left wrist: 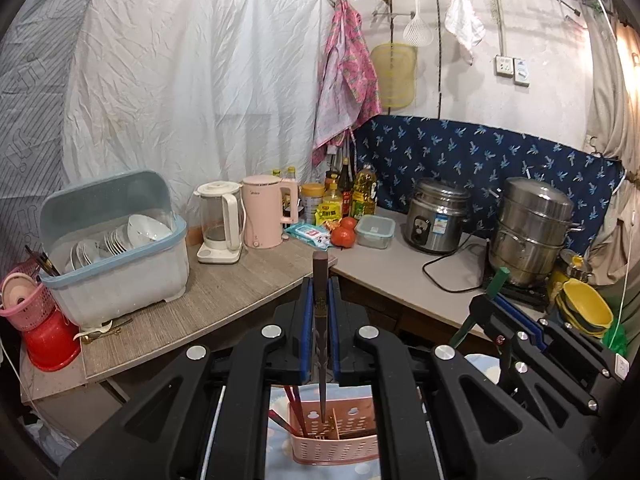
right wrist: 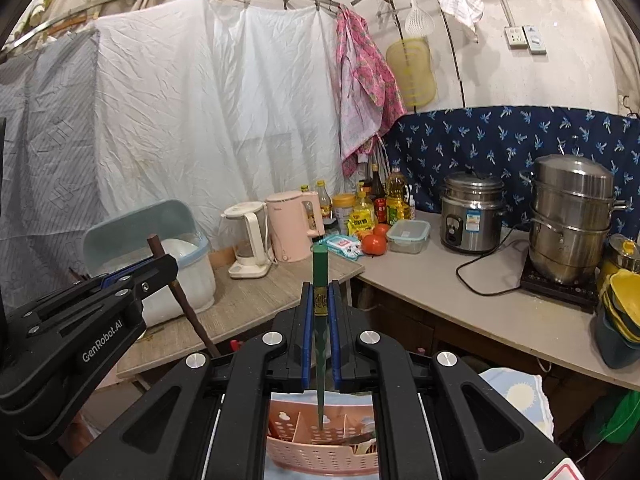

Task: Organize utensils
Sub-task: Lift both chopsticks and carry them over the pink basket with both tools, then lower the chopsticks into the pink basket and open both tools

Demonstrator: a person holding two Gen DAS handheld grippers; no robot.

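My left gripper (left wrist: 320, 286) is shut on a dark brown chopstick (left wrist: 321, 328), held upright with its tip down in a pink utensil basket (left wrist: 334, 446) below. Red chopsticks (left wrist: 294, 408) stand in the basket's left compartment. My right gripper (right wrist: 320, 290) is shut on a green chopstick (right wrist: 321, 320), its tip over the same pink basket (right wrist: 320, 456), which holds other utensils. The right gripper shows in the left wrist view (left wrist: 494, 294) with the green chopstick. The left gripper shows in the right wrist view (right wrist: 164, 268) with the brown chopstick.
A blue dish rack (left wrist: 116, 256) with bowls, two kettles (left wrist: 240, 216), bottles, tomatoes (left wrist: 344, 236), a rice cooker (left wrist: 438, 216) and a steel steamer (left wrist: 532, 232) stand on the counter. Yellow bowls (left wrist: 586, 308) are stacked at right. Pink and red baskets (left wrist: 28, 304) sit at left.
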